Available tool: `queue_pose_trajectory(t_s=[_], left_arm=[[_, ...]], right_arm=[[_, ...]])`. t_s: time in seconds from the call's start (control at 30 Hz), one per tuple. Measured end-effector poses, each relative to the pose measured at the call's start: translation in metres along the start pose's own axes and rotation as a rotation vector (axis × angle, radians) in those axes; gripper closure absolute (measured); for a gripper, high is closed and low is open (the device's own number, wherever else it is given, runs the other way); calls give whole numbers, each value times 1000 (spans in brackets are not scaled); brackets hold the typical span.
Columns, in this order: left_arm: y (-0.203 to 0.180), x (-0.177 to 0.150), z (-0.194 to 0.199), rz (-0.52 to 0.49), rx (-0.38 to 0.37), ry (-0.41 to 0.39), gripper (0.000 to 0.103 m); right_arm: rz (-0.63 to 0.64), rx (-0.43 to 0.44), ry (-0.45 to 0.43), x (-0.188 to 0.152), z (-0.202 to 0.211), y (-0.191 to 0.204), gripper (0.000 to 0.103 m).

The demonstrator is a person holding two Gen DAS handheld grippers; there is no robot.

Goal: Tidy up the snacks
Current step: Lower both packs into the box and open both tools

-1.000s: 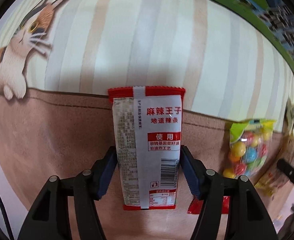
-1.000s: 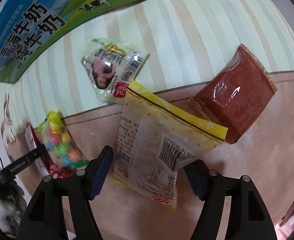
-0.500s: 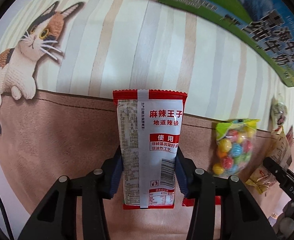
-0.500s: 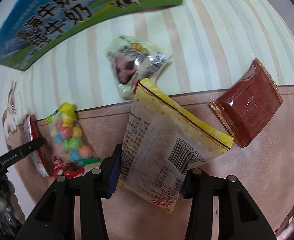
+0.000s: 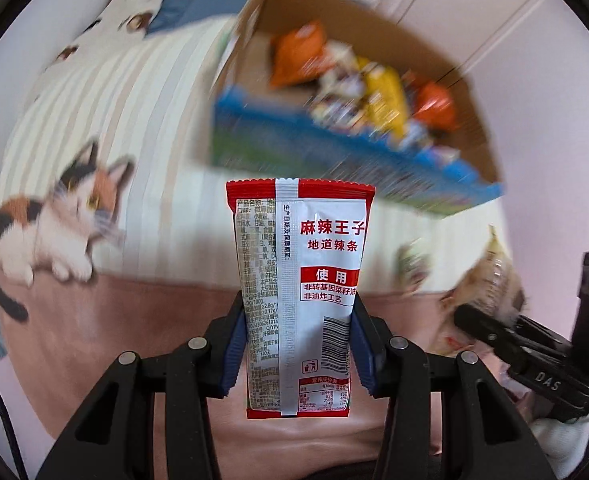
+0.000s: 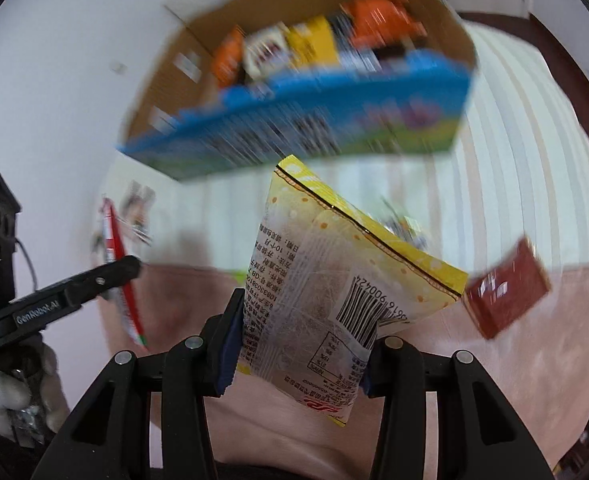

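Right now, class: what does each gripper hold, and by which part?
The left gripper clamps the red-and-white snack packet by its lower side edges. The right gripper clamps the yellow snack bag by its lower sides.

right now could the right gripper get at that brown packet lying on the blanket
Probably not as things stand. The right gripper is shut on the yellow snack bag, so its jaws are taken. The brown packet lies in the open on the pink blanket with nothing over it, so only the bag stops it.

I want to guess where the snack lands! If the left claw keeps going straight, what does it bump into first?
Probably the cardboard box: its blue front wall sits just beyond the red-and-white packet the left claw grips. Blur makes the distance unclear.
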State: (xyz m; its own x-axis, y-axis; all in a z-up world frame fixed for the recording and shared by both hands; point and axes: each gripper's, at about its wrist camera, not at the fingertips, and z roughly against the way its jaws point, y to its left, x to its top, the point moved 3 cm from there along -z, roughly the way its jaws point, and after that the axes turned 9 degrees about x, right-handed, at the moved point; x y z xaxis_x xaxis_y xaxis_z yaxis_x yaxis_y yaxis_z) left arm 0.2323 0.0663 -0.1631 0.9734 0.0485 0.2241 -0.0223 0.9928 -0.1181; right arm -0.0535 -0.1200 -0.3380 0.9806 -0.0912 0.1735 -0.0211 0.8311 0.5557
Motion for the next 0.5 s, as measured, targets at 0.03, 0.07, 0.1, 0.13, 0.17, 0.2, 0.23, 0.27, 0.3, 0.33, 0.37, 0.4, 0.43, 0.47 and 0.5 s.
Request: queue_pose_trajectory(t_s=[0.03,0.07,0.1,0.13,0.17,0.2,0.23,0.27,0.3,0.33,0.37,0.4,0.43,0.47,0.5], left_arm=[[-3,7,7,-5,-17,-15,60],[-8,17,19,-15,-37,-32,60],[-12,25,24,-21,-51,-43,60],[-22,30,25,-25,-63,-54,60],[-27,39,31,-35,-71,-67,60],[-32,52,36,-54,-61,-89,60],[-39,62,35,-67,-49,-103,60],[-43,71,31,-79,-42,-118,60],[-50,87,25,-93,-28,-134,60],[-53,99,25,-107,-14,-140,60],[-56,111,23,-119,-4,-144,60],[-57,125,19,-122,8,-148,60],[-58,135,15,-127,19,-145,60],[-58,145,9,-133,28,-139,60],[-57,157,2,-130,35,-132,60]], right_arm=[[12,14,-17,9,8,6,55],[26,31,-36,19,17,14,55],[41,48,-54,33,27,23,55],[51,59,-73,44,29,32,55],[64,69,-96,56,37,39,55],[85,67,-117,70,45,44,55],[101,57,-136,79,37,55,55],[117,48,-153,92,42,58,55],[137,37,-164,106,44,62,55],[154,22,-172,116,43,64,55],[171,3,-183,128,39,66,55],[184,-9,-178,138,35,66,55],[190,-18,-171,148,31,65,55],[196,-31,-168,155,26,65,55],[206,-48,-161,164,22,63,55]])
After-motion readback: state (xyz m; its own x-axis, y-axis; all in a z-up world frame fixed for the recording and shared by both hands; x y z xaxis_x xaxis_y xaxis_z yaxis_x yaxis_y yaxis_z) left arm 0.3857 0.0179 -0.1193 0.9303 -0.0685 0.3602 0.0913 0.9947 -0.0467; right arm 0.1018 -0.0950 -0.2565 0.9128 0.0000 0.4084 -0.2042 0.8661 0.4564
